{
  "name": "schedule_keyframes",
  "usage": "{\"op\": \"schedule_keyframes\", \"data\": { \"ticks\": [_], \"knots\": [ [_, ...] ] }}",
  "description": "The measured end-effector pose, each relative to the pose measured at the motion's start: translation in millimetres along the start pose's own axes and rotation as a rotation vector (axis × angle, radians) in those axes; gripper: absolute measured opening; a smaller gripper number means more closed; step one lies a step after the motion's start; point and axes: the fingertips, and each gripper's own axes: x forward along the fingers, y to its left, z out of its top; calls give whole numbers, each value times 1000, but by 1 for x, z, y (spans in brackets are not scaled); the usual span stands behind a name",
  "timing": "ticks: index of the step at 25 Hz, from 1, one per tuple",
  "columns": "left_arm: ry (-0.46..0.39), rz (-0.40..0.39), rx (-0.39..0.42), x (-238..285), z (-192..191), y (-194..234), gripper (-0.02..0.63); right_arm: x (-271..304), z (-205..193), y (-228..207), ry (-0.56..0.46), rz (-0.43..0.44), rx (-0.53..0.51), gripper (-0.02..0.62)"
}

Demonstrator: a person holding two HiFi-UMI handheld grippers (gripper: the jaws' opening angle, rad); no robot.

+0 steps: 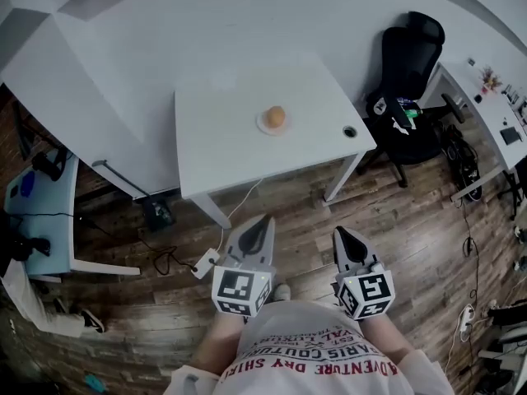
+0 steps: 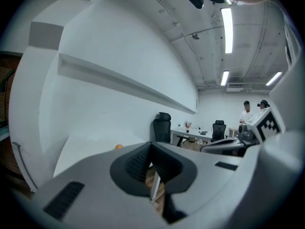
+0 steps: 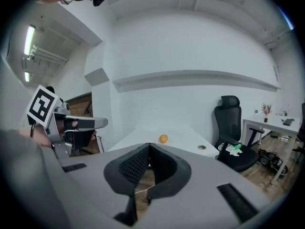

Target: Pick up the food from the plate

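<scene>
The food (image 1: 276, 117), a round orange piece, sits on a plate (image 1: 262, 127) on the table (image 1: 214, 130), toward its right side in the head view. Only that view shows the plate; both gripper views catch just a far-off orange spot. The left gripper (image 1: 262, 222) and right gripper (image 1: 342, 237) hang over the floor (image 1: 412, 220), well apart from the table, jaws clenched on nothing. The left gripper view alone shows two people (image 2: 246, 111) at the far desks.

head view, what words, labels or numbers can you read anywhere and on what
"PARIS COUTURE": upside-down red print on the person's shirt.
"ADVENTURE DRY SHIRT": same shirt, partly unsure.
Another shirt line: too blurred to read.
Left marker cube, right marker cube: square codes, no letters.
</scene>
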Motion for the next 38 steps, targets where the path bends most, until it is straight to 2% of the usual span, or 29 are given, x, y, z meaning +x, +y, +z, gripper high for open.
{"op": "schedule_keyframes", "data": {
  "ticks": [4, 10, 18, 24, 30, 38],
  "knots": [
    [12, 6, -2, 28, 7, 17, 6, 36, 27, -4, -42, 38, -20, 9],
    [41, 15, -52, 68, -1, 38, 6, 93, 29, -31, -27, 75, 5, 9],
    [48, 151, -90, 164, 12, 85, 6, 196, 49, -94, -11, 196, -14, 9],
    [42, 226, -104, 249, 33, 102, 6, 266, 86, -155, -9, 284, -44, 9],
    [72, 308, -133, 317, 35, 118, 6, 328, 106, -207, 2, 351, -74, 9],
    [151, 395, -193, 354, 5, 151, 6, 386, 95, -221, 69, 433, -58, 9]
  ]
}}
